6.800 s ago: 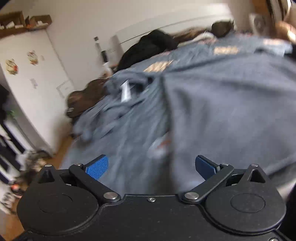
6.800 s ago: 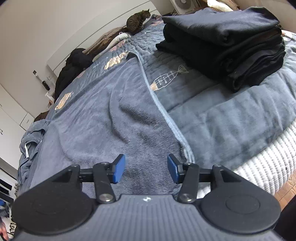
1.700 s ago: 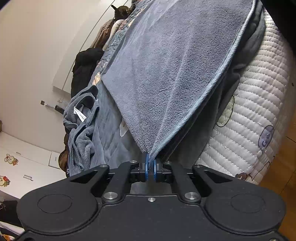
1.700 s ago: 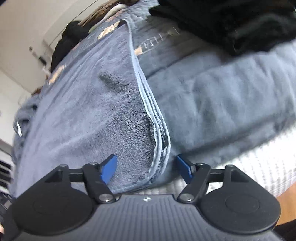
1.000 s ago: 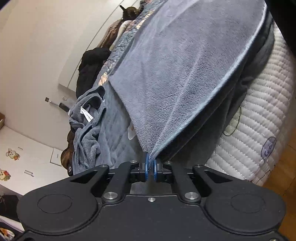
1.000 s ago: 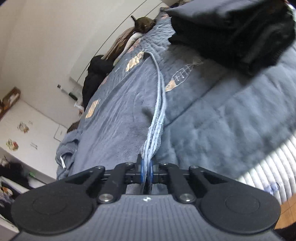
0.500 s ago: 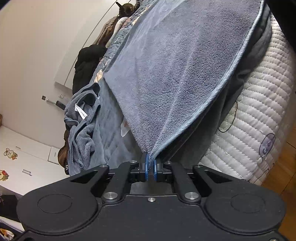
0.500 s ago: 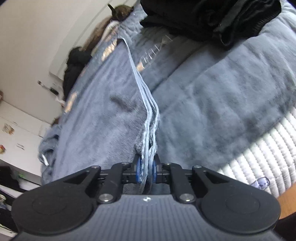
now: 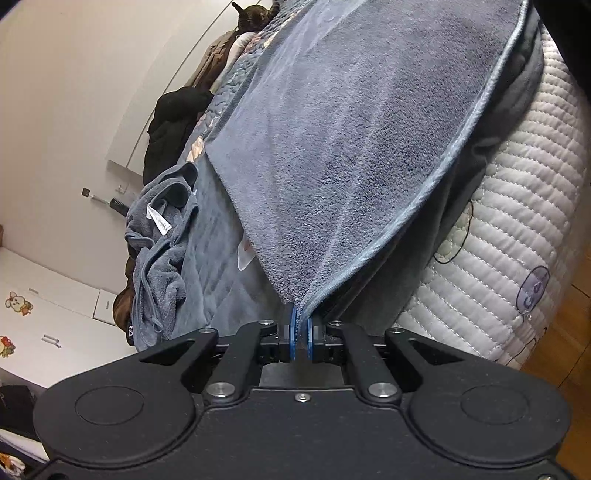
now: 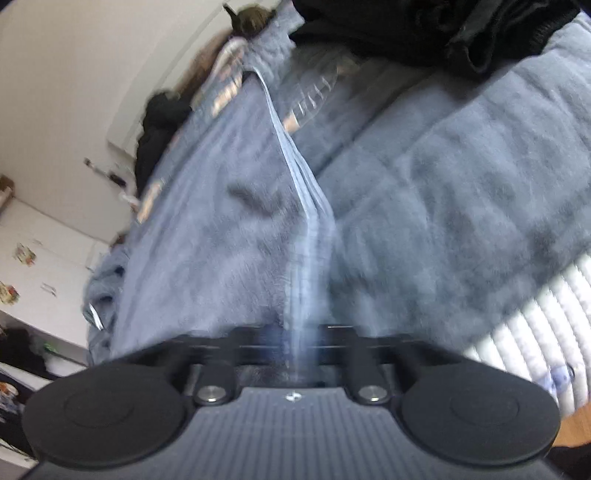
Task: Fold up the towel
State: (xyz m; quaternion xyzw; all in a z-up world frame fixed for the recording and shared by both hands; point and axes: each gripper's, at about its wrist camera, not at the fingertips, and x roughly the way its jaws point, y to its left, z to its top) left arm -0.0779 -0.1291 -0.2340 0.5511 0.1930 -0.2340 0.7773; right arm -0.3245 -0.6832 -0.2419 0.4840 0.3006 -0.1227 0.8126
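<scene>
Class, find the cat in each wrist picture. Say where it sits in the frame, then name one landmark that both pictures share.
Left wrist view: the cat is at the top edge, left of centre, at the far end of the bed.
Right wrist view: the cat is again at the top edge, left of centre, blurred.
Shared landmark: the black clothes heaped by the wall, below and left of the cat.

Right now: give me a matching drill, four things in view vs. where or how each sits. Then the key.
Things:
1. left gripper
2. crumpled grey towel
3. cat
4. black folded clothes

States:
A. bunched on the bed's left edge, white tag showing
B. at the far end of the bed
C. stacked on the bed, right of the spread grey towel
D. shut on that towel's corner

Pairs: 1-D, 2-A, 3-B, 4-C
</scene>
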